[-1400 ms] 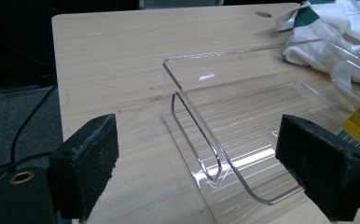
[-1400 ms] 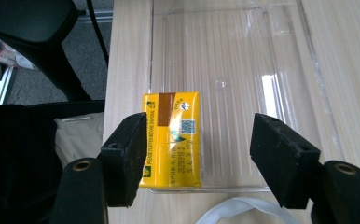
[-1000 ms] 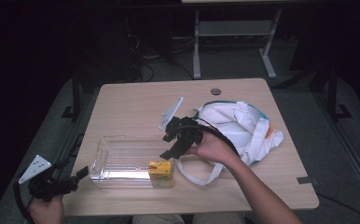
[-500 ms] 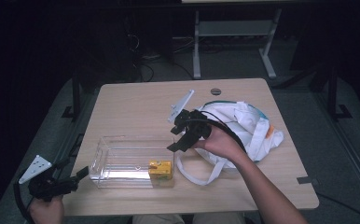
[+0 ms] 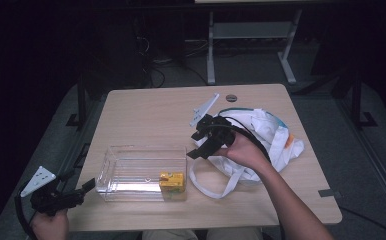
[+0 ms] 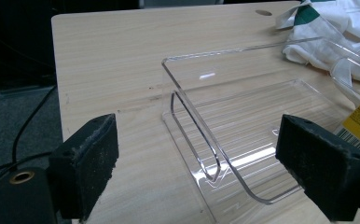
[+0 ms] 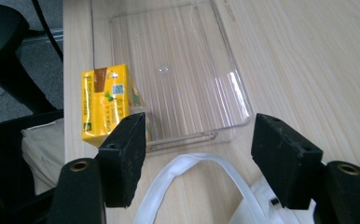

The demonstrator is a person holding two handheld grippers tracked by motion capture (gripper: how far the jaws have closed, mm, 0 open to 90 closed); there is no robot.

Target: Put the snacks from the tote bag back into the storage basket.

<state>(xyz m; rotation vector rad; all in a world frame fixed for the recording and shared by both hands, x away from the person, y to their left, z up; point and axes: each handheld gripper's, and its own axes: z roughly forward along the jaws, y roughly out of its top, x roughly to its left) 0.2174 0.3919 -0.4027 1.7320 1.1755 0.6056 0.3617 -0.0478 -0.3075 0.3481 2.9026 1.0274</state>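
Wooden table (image 5: 146,112), right gripper (image 5: 199,145) raised over white bag (image 5: 273,137), jaws apart, empty, left gripper (image 5: 83,189) low, wide.

Two black fingers (image 6: 87,170) stand wide apart before a clear plastic tray (image 6: 243,121) on the wooden surface (image 6: 113,60); white bag (image 6: 336,28) lies beyond.

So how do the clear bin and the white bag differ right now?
The clear bin is rigid, see-through and open-topped, with a yellow carton in one corner; the white bag is soft, opaque cloth, lying crumpled with a handle loop spread out. The bin sits nearer the left gripper; the bag lies under the right gripper. Both rest on the table.
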